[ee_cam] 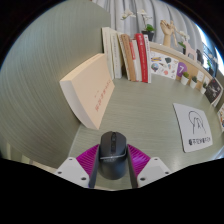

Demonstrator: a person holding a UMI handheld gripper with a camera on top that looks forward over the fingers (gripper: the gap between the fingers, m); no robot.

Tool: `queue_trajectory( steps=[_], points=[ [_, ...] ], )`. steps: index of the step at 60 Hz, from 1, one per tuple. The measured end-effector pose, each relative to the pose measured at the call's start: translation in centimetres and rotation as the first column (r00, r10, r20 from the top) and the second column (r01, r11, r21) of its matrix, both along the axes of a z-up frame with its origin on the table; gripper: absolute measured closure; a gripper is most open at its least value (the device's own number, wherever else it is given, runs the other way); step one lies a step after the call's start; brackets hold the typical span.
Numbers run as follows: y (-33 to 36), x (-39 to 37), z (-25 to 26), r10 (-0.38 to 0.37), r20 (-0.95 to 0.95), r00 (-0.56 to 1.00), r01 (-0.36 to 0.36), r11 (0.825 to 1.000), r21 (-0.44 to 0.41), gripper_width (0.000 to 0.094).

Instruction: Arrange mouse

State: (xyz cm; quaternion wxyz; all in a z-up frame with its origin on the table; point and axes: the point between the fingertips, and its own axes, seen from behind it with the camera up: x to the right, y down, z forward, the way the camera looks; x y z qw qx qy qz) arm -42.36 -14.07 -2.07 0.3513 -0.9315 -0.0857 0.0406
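Observation:
A dark grey computer mouse (111, 153) sits between my gripper's two fingers, its scroll wheel facing up. My gripper (111, 160) has both magenta pads (88, 158) pressed against the mouse's sides, so it is shut on the mouse. The mouse is held just above the pale table (130, 110). Its rear end is hidden between the fingers.
A tilted beige box (85, 88) stands ahead to the left. A row of upright books (128, 57) and a wooden shelf with small items (185, 60) lie beyond. A white card with a logo (195, 128) lies on the table to the right.

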Motion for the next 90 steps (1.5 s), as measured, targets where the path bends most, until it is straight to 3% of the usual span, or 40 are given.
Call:
queue_trajectory(
  steps=[14,26,37,46,53,60,67,75,90],
  points=[
    [0.1,0.4,-0.1,-0.023,0.009,1.0,0.023,1.0,-0.007,0.0611],
    [-0.1,0.8,0.7,0.037,-0.002,0.999,-0.037,0.996,-0.082,0.0624],
    [4.8,6.5,11.4,0.028,0.004,1.0,-0.028,0.995,0.096,0.0623],
    [9.9,14.5,19.9,-0.03,0.011,0.999,0.026,0.968,0.25,0.0624],
    [12.9,21.2,22.5,-0.074,0.006,0.997,0.069,0.949,0.307,0.0622],
    [14.7,27.1,20.2,-0.111,0.025,0.994,0.099,0.954,0.282,0.0624],
    [15.1,31.6,15.2,-0.11,0.05,0.993,0.099,0.977,0.189,0.0624],
    [14.7,33.8,8.9,-0.121,0.021,0.992,0.119,0.989,0.085,0.0623],
    [12.6,33.9,1.3,-0.098,0.016,0.995,0.099,0.993,-0.061,0.061]
  ],
)
